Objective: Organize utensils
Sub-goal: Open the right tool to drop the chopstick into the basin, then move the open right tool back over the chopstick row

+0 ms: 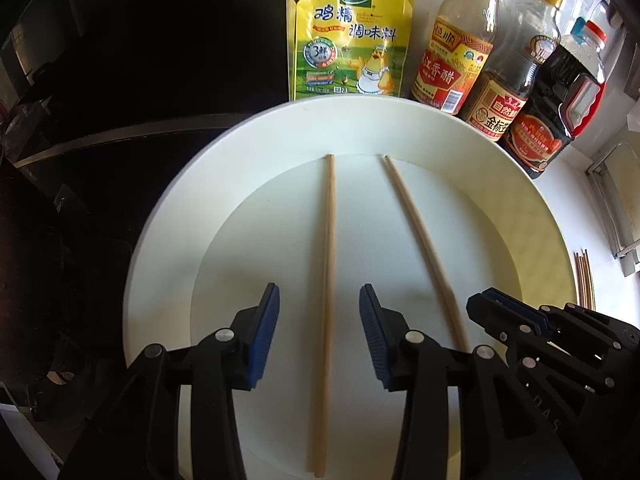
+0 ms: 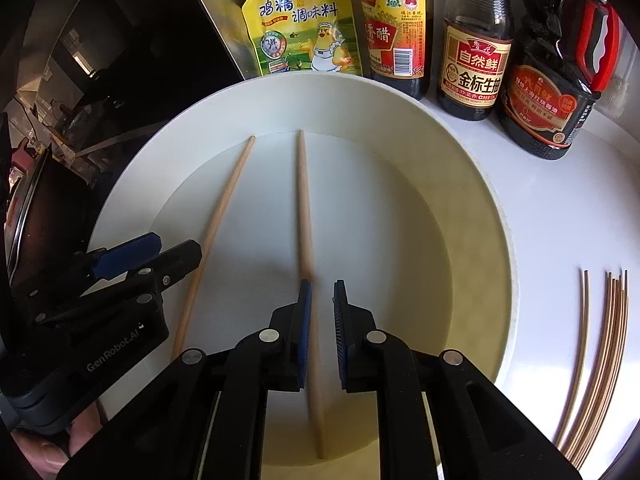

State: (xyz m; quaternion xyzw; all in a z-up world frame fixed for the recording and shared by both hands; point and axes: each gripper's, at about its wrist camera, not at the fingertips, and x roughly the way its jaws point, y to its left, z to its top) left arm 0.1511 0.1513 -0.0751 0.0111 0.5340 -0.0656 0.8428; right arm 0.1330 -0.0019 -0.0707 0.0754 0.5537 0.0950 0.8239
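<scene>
Two chopsticks (image 1: pixel 326 280) on white plate (image 1: pixel 248 152)

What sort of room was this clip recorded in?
Most likely a home kitchen counter. A yellow seasoning pouch and dark sauce bottles line the back, a large white plate holds two wooden chopsticks, and more chopsticks lie on the white counter.

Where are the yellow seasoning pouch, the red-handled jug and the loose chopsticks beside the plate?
yellow seasoning pouch (image 1: pixel 352 40), left wrist view, front label.
red-handled jug (image 2: pixel 556 92), right wrist view, dark body.
loose chopsticks (image 2: pixel 600 360), right wrist view, mid-bundle.
</scene>
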